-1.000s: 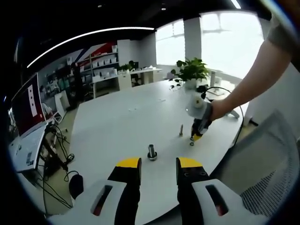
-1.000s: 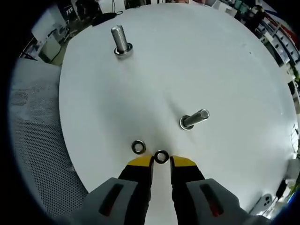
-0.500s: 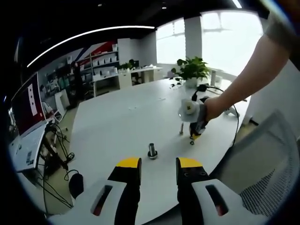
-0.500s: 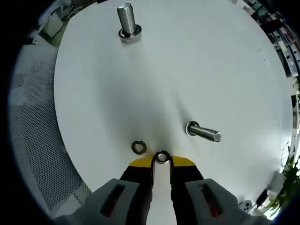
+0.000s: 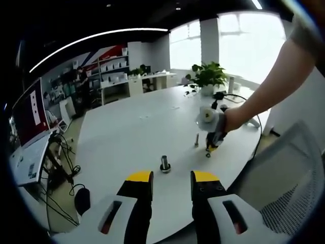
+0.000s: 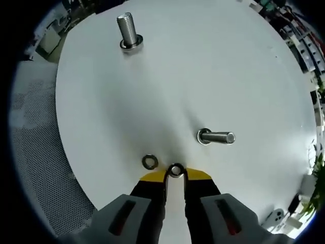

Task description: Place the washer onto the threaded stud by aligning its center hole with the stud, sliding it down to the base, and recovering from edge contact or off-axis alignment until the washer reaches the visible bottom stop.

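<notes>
Desk (image 6: 244,66): a white round top that carries every part; its bare middle leaves room to work.
Chair (image 6: 35,152): mesh seat at 9 o'clock in the right gripper view, just off the desk edge.
Left tool (image 5: 171,179): hangs back from the work, its jaws a narrow gap apart with nothing between them; I judge it is waiting as a spare, looking across the desk at the other hand.
Right tool (image 6: 175,175): low over the desk near its edge, yellow tips closed to a narrow gap with the washer sitting right at them; whether it is truly pinched or only touched I cannot tell. In the left gripper view it shows at 2 o'clock (image 5: 213,140), tipped down at the desk.
Near stud (image 6: 216,137): at 2 o'clock from the right tool's tips, close by, standing on its base, so likely the target.
Far stud (image 6: 128,31): at 11 o'clock, well apart, a ring already at its base.
Washer (image 6: 175,170): at the right tool's tips, on or just above the desk, not yet on any stud.
Spare washer (image 6: 149,162): flat on the desk just beside the first, at 9 o'clock from it, left for a later turn.
</notes>
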